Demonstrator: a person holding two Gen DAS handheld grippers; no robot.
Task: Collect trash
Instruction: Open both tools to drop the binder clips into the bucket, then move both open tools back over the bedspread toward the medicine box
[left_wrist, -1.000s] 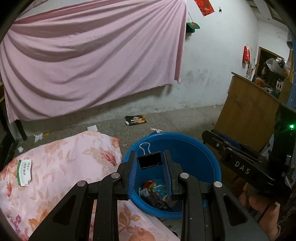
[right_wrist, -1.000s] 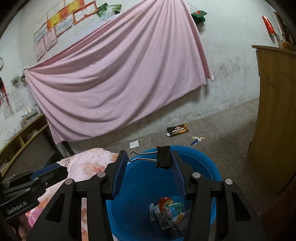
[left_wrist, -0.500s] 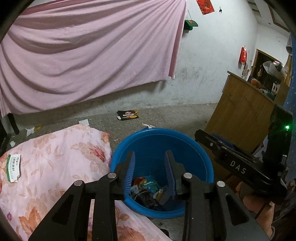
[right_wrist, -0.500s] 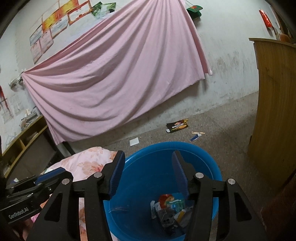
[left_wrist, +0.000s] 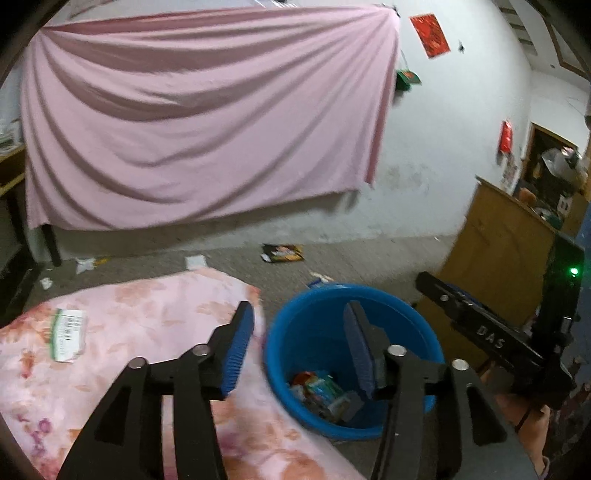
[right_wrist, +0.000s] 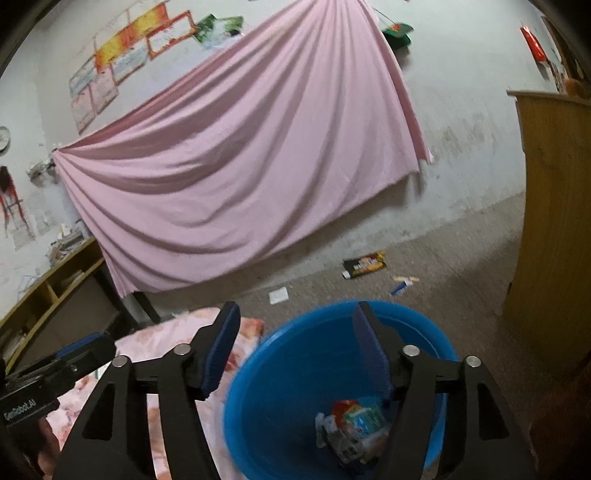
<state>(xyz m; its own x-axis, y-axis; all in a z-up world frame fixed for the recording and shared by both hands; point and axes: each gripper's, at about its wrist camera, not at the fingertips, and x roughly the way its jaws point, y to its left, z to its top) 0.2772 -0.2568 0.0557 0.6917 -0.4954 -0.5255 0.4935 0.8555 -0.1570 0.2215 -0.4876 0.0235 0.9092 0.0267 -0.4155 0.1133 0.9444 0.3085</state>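
Observation:
A blue plastic bucket (left_wrist: 325, 299) stands on the floor beside a pink floral bed, with crumpled wrappers (left_wrist: 321, 393) at its bottom. My left gripper (left_wrist: 299, 328) hangs open over the bucket's left rim, nothing between its blue pads. In the right wrist view the same bucket (right_wrist: 295, 354) fills the lower middle, holding the wrappers (right_wrist: 354, 424). My right gripper (right_wrist: 295, 332) is open and empty above its left rim. A white-and-green paper packet (left_wrist: 66, 334) lies on the bed at the left. A dark snack bag (left_wrist: 282, 253) lies on the floor by the wall.
A floral quilt (left_wrist: 129, 314) covers the bed on the left. A wooden cabinet (left_wrist: 498, 251) stands right of the bucket. A pink sheet (left_wrist: 199, 122) hangs on the wall. Paper scraps (left_wrist: 85, 264) and a small blue item (right_wrist: 400, 288) litter the floor. Low shelves (right_wrist: 48, 295) stand at far left.
A second ago each gripper held a black binder clip over the bucket; both clips are gone from the fingers. Both grippers have opened wider and shifted left, so the bucket sits further right.

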